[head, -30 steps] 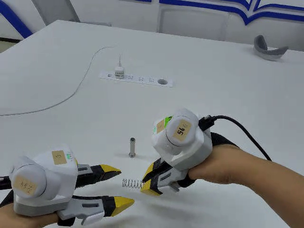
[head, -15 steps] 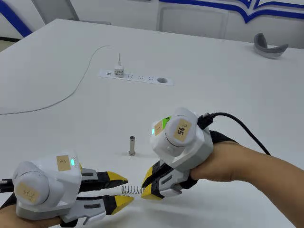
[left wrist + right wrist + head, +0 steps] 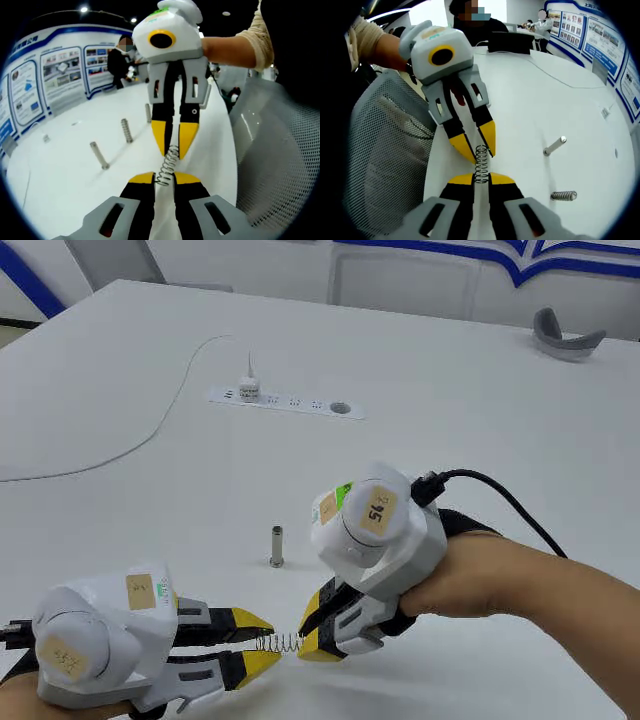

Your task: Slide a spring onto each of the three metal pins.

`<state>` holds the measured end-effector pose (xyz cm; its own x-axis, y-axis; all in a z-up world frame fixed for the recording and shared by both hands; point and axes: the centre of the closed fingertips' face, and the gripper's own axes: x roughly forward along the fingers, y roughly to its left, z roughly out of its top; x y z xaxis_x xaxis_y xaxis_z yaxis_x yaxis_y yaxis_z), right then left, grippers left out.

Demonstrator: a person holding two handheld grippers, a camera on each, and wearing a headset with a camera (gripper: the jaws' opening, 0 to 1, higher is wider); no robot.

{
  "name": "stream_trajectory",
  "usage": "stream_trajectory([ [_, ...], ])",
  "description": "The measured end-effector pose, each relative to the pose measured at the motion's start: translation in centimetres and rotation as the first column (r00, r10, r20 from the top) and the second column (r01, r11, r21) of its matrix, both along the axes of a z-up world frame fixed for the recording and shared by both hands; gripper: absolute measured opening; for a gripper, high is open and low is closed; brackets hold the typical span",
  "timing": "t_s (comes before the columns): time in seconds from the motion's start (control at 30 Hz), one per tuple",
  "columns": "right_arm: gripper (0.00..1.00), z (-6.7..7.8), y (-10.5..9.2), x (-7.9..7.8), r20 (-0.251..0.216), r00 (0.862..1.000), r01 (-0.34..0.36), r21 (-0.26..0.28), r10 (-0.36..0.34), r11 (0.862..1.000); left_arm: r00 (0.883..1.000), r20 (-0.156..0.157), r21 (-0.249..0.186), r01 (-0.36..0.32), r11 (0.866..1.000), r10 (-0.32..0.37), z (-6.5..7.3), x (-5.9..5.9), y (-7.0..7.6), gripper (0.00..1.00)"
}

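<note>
A small steel spring (image 3: 283, 643) lies level just above the table between my two grippers. My right gripper (image 3: 310, 638) is shut on its right end; in the right gripper view the coil (image 3: 481, 166) rises from between the yellow tips. My left gripper (image 3: 262, 641) meets it from the left, its jaws closed in on the other end (image 3: 165, 170). One bare metal pin (image 3: 277, 546) stands behind them. The left gripper view has three pins in a row: a bare one (image 3: 99, 155) and two farther ones (image 3: 126, 130) (image 3: 148, 112) that look coiled.
A white power strip (image 3: 288, 402) with a plugged adapter and a thin cable (image 3: 150, 430) lies at the far centre. A grey curved piece (image 3: 568, 337) rests at the far right. Another coil (image 3: 564, 195) shows by a pin (image 3: 554, 146). A mesh chair (image 3: 395, 150) sits beside the table.
My left gripper has moved right to the spring's free end and its jaws have narrowed around it. The right gripper has held the spring almost still.
</note>
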<state>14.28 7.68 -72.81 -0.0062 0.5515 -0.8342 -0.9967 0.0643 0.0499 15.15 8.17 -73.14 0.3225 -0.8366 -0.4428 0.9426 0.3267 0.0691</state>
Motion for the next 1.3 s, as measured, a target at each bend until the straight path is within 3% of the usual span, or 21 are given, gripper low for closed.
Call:
stream_trajectory([
  [0.9,0.12,3.1,2.9,0.4,0.074,0.997,-0.030,0.079,0.025,0.996,1.000,-0.009,-0.012,-0.008,1.000,0.008,0.4,0.1,-0.2,0.11],
  [1.3,0.12,3.4,3.5,0.4,0.090,0.996,-0.034,0.096,0.026,0.995,0.999,-0.040,-0.046,-0.025,0.999,0.023,0.5,0.1,-0.3,0.11],
])
